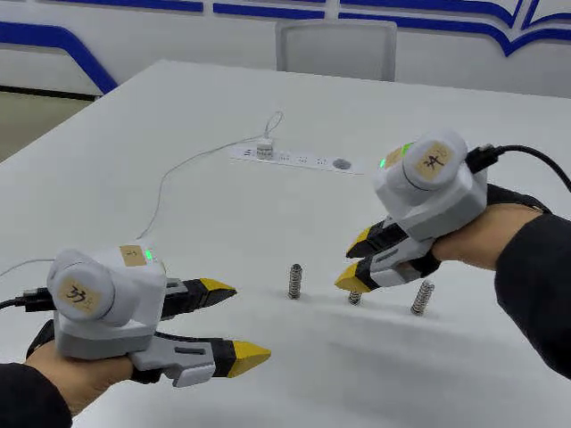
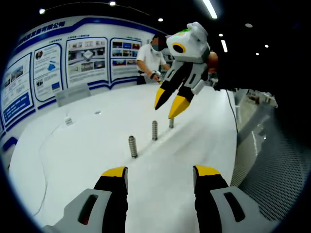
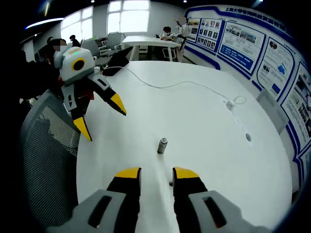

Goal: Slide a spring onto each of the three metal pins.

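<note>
- Fingers of the right gripper stand a little apart with nothing visibly pinched. Their tips hang just above the middle pin.
- Left gripper: fingers spread wide and empty, low over the bench, well apart from the row.
- First pin stands upright with a coiled spring on it. Third pin also carries a coil, which leans to one side.
- Middle pin is partly hidden behind the lower right finger, so I cannot tell whether a spring sits on it.
- Step in hand, my reading: late in the job, with the right gripper working at the middle pin.
- Next move, my judgement: lift the right gripper clear so I can see the middle pin. If it is bare, I find a spring, line it up over the tip and lower it straight. The leaning coil on the third pin may need a nudge down.
- Count: three pins in one row; two springs certain, a third unconfirmed; two grippers; one power strip with one white plug at the back of the bench.
</note>
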`<state>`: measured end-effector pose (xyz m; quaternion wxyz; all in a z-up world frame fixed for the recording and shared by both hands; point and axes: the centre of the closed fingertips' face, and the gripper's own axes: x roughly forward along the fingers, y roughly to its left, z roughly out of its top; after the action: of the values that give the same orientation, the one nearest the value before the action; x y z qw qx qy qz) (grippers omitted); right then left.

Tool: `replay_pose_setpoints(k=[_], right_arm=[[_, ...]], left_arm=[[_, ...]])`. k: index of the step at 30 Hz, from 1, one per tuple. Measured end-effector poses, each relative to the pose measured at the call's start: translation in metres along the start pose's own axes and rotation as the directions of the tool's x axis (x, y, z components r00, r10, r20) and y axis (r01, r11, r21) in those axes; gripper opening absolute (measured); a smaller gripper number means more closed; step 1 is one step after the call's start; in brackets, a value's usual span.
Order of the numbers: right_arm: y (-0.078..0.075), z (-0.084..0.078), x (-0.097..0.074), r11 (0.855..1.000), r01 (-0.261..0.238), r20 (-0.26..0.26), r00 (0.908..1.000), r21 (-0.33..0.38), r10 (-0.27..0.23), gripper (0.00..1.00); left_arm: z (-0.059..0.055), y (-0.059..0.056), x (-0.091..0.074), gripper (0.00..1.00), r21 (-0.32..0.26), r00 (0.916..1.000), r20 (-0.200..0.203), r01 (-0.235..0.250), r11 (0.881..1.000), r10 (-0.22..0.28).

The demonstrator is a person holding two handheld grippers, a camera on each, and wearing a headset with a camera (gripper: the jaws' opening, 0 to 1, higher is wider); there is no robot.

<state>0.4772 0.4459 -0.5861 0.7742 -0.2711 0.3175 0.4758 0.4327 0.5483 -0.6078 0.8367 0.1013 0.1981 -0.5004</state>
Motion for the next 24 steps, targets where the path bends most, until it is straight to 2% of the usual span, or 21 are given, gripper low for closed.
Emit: replay_pose_setpoints(k=[6,9,13,16,22,24], right_arm=[[0.001,-0.012,-0.020,0.997,0.044,0.070,0.9964,0.057,-0.048,0.28],[0.002,-0.019,-0.030,0.995,0.053,0.117,0.9911,0.087,-0.063,0.30],[0.002,-0.029,-0.042,0.991,0.078,0.144,0.9851,0.109,-0.094,0.31],[-0.001,-0.036,-0.051,0.985,0.101,0.169,0.9778,0.139,-0.124,0.32],[-0.010,-0.055,-0.068,0.967,0.152,0.218,0.9560,0.207,-0.197,0.35],[-0.010,-0.064,-0.070,0.963,0.157,0.222,0.9533,0.219,-0.205,0.36]], left_arm=[[0.002,-0.002,0.001,0.57,0.005,1.0000,0.003,0.009,1.000,-0.009],[0.004,-0.003,0.001,0.57,0.008,0.9999,0.006,0.012,1.000,-0.012],[0.004,-0.003,0.001,0.58,0.007,0.9999,0.007,0.015,1.000,-0.015],[0.004,-0.004,0.001,0.58,0.006,0.9998,0.006,0.017,1.000,-0.017],[0.004,-0.004,0.000,0.59,0.002,0.9998,0.012,0.017,1.000,-0.017],[0.004,-0.004,0.000,0.59,0.001,0.9998,0.013,0.017,1.000,-0.017]])
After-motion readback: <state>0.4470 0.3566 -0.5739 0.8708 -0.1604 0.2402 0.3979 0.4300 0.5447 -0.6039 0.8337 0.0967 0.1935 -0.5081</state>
